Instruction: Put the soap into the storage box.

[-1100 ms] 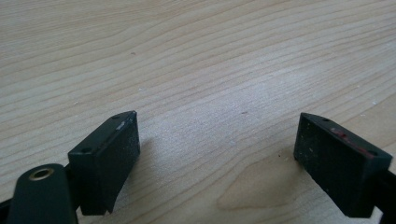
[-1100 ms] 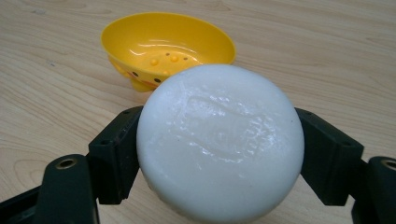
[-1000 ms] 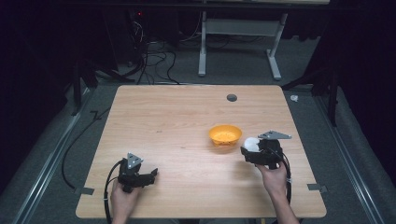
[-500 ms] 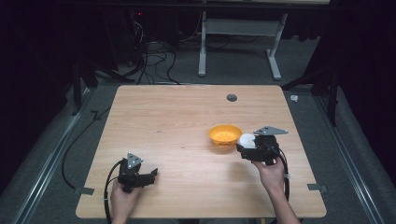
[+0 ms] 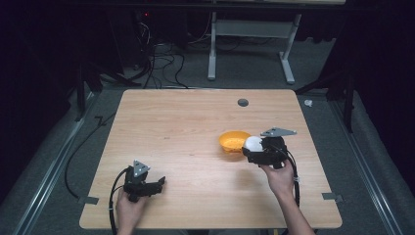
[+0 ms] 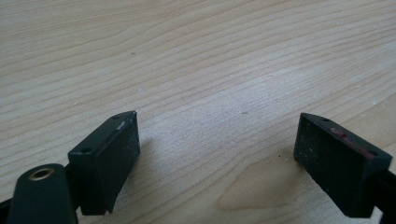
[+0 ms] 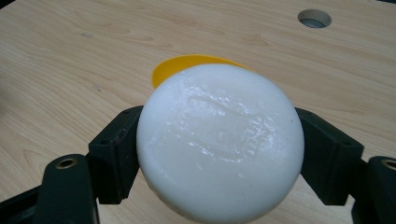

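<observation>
Right gripper view shows a round white object point(image 7: 219, 142), glossy and disc-like, clamped between the two black jaws of the right gripper point(image 7: 219, 154), one jaw pressing on each side of it. Behind its top edge a slice of the orange bowl point(image 7: 180, 67) peeks out; most of the bowl is hidden by the white object.

From the high view, the white object point(image 5: 253, 143) sits at the bowl's near-right rim, just beside or slightly over the orange bowl point(image 5: 232, 141); which of the two cannot be told. Against the frame a second ago, the right gripper point(image 5: 255, 148) has carried the object closer to the bowl and a little higher, while the left gripper point(image 5: 159, 184) has stayed put near the front left edge.

The left gripper view shows its jaws spread wide over bare wood, nothing between them.

The table point(image 5: 181, 127) lies open to the left of and beyond the bowl, with a round cable hole point(image 5: 242, 102) near the far edge. The front edge runs close under both hands. Both forearms are cut off at the bottom of the high view.
</observation>
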Demonstrator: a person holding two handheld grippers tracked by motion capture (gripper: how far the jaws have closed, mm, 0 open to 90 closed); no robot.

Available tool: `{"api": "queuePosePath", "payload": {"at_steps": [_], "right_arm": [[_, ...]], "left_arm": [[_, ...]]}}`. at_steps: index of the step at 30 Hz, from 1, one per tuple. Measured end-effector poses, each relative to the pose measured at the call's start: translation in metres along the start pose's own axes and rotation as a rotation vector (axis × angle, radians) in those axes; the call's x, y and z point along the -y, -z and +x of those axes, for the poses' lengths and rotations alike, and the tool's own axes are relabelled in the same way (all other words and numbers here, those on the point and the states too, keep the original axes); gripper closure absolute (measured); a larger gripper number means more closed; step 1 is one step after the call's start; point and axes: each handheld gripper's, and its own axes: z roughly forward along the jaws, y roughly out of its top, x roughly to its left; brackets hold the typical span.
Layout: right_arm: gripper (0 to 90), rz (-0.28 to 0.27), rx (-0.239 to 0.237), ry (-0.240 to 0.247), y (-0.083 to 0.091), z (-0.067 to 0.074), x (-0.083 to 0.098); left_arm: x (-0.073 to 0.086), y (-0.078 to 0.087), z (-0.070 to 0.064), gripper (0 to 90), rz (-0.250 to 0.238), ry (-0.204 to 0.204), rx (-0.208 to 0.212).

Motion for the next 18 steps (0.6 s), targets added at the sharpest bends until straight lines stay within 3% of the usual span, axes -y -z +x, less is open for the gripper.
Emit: {"api": "queuePosePath", "payload": {"at_steps": [18], "right_arm": [[24.4,0.013,-0.032,0.011,-0.013,0.006,-0.020]], "left_arm": [[0.000,0.000,0.000,14.8,0.000,0.000,0.000]]}}
